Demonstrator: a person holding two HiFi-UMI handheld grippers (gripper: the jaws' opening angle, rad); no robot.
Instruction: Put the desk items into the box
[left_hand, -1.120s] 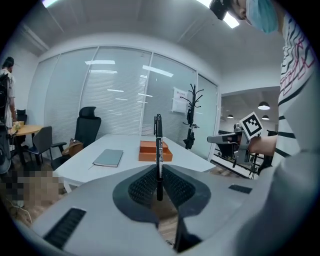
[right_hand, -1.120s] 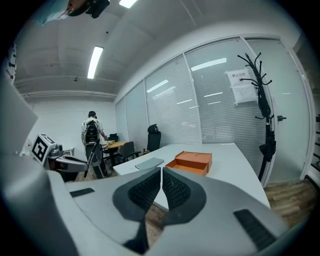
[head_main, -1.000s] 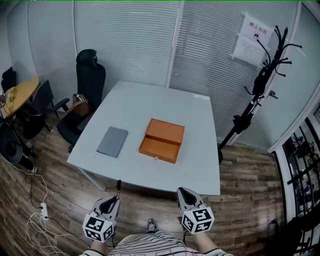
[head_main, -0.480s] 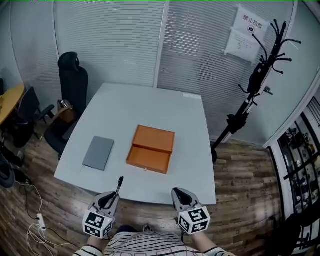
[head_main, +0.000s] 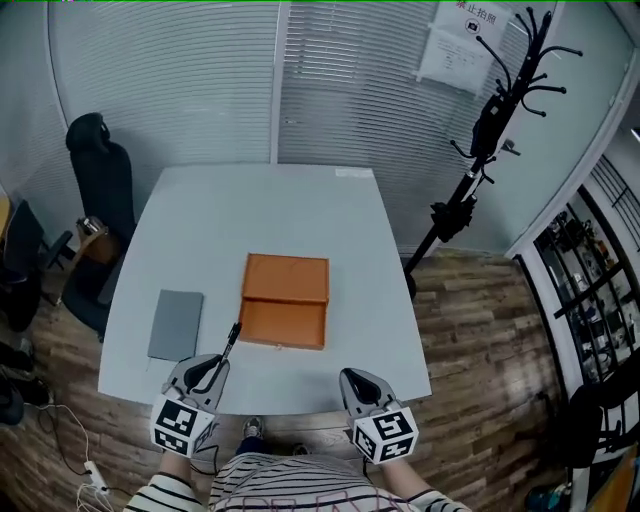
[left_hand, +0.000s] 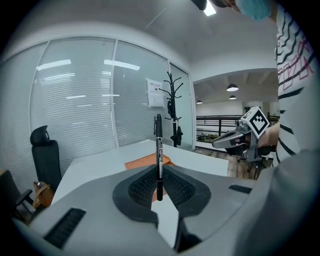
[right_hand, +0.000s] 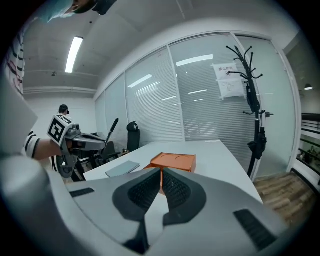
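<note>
pen (left_hand: 159, 150): black, upright, clamped in my left gripper (head_main: 222, 360) | box (head_main: 285, 300): orange, open, lying centre | notebook (head_main: 176, 324): grey, flat, left of box

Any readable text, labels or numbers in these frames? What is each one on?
"拍照": end of the heading on the paper sign; its start is cut off at the frame's top, and the lines below are too small to read.
Pen: barrel print too blurred to read.
Orange box, grey notebook: no text visible.

The box (head_main: 285, 300) is orange, the notebook (head_main: 176, 323) grey, the pen (head_main: 231, 341) black, the table (head_main: 260, 210) pale grey
</note>
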